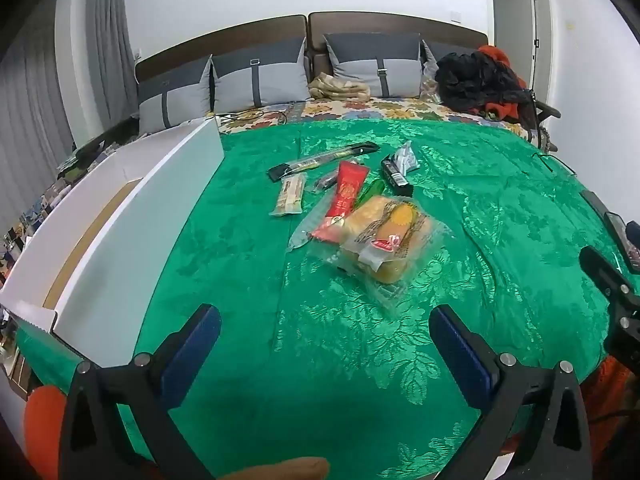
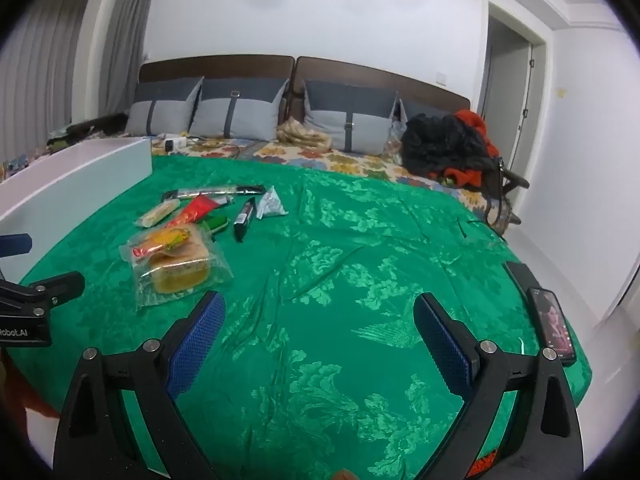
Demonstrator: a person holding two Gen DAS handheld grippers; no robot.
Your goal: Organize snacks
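Several snacks lie in a loose pile on a green cloth spread over a bed. Nearest is a clear bag of bread. On and behind it lie a red packet, a pale wafer bar, a long dark stick pack, a black bar and a silver pouch. A white box stands at the left. My left gripper hovers open, short of the bread bag. My right gripper hangs open over bare cloth, right of the pile.
Grey pillows and a heap of black and orange clothes lie at the head of the bed. A phone rests on the cloth's right edge. A door stands at the right.
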